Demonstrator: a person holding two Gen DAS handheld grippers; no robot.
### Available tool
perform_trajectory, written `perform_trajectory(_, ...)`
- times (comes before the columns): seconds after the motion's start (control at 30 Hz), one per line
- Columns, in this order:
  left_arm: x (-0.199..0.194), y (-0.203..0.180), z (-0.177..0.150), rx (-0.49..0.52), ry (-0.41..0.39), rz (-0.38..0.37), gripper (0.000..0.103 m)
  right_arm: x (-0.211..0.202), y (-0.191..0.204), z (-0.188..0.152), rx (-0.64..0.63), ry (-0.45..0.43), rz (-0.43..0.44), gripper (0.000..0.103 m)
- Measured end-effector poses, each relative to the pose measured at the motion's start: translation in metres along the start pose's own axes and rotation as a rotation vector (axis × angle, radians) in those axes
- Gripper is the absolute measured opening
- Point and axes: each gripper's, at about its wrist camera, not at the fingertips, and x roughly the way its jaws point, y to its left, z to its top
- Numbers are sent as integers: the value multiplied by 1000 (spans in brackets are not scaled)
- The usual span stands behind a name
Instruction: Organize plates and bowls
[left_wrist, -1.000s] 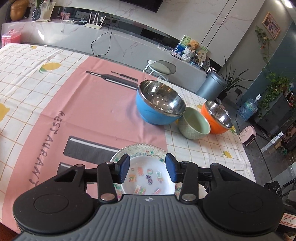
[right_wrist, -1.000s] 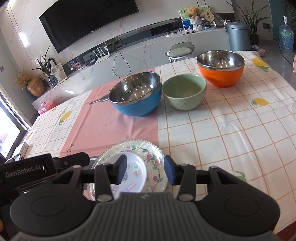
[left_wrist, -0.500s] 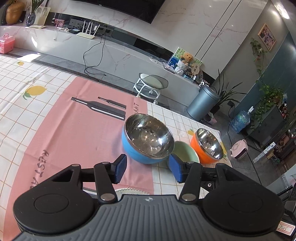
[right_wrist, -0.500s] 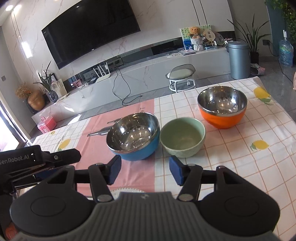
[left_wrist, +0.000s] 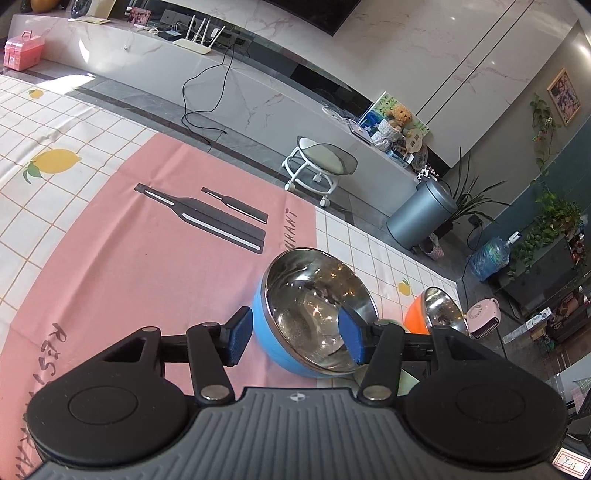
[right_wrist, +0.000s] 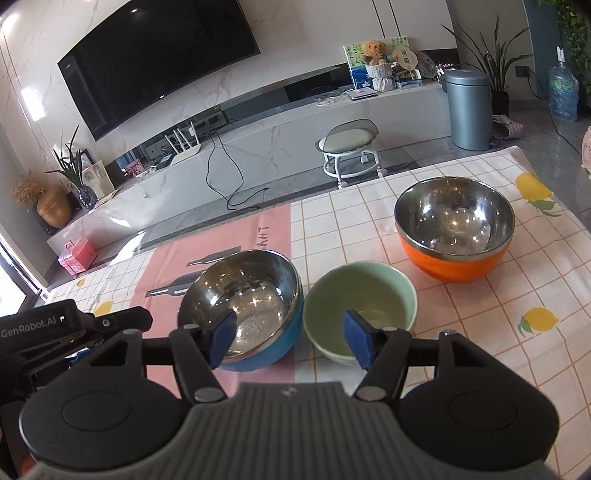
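bowls: blue bowl (right_wrist: 240, 306), green bowl (right_wrist: 360, 306) right beside it, orange bowl (right_wrist: 454, 236) beyond, none nested yet
tools: left tool (left_wrist: 295, 341) and right tool (right_wrist: 290, 341) both wide open, holding nothing

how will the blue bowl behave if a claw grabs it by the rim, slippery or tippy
The blue bowl has a polished steel lining, so a pad on the inside would probably slip somewhat. Its body is rounded toward the base, so a push near the rim may rock or tip it. It looks rigid and likely light for its size. It sits very close to the green bowl, so sliding it could bump that.
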Motion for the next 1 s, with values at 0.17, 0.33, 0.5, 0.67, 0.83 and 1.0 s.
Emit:
perform_trajectory(0.17, 28, 1, 5, 16, 29, 53, 58, 29, 0, 6, -15, 37, -36, 57)
perform_trajectory(0.33, 47, 0, 7, 45, 50, 86, 52, 47, 1, 8, -48, 54, -70, 41)
perform_trajectory(0.5, 57, -2, 7, 69, 58, 88, 35, 60, -2, 10, -57, 67, -75, 27)
perform_trajectory(0.67, 59, -5, 6, 91, 53, 105, 28, 67, 2, 11, -63, 77, -74, 20)
perform_trajectory(0.83, 60, -5, 9, 103, 63, 120, 18, 70, 8, 10, -58, 76, -86, 14)
perform_trajectory(1.0, 54, -6, 11, 116, 47, 128, 14, 64, 11, 13, -27, 54, -91, 6)
